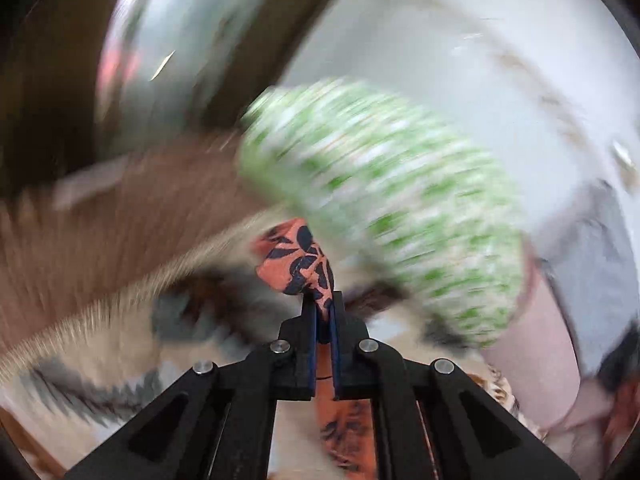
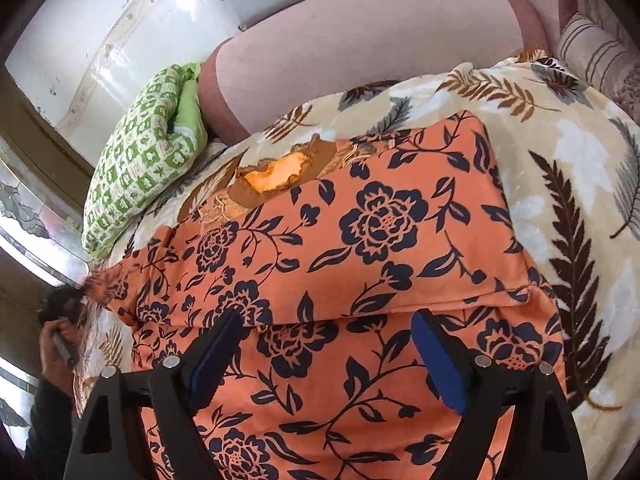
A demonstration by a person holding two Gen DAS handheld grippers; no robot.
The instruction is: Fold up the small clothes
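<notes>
An orange garment with dark navy flowers (image 2: 360, 240) lies spread on a leaf-patterned blanket (image 2: 560, 168), with a brown embroidered neckline (image 2: 276, 176) at its far edge and a fold running across it. My right gripper (image 2: 326, 320) is open just above the garment's near part, empty. My left gripper (image 1: 323, 300) is shut on a bunched edge of the orange garment (image 1: 300, 264); the left wrist view is heavily motion-blurred. In the right wrist view the garment's left corner (image 2: 108, 288) is pulled out toward a hand at the left edge.
A green and white patterned pillow (image 2: 140, 172) lies at the blanket's far left; it also shows blurred in the left wrist view (image 1: 384, 200). A pink bolster (image 2: 360, 56) lies behind the garment. A striped cushion (image 2: 596, 52) is at far right. A white wall (image 2: 100, 40) stands behind.
</notes>
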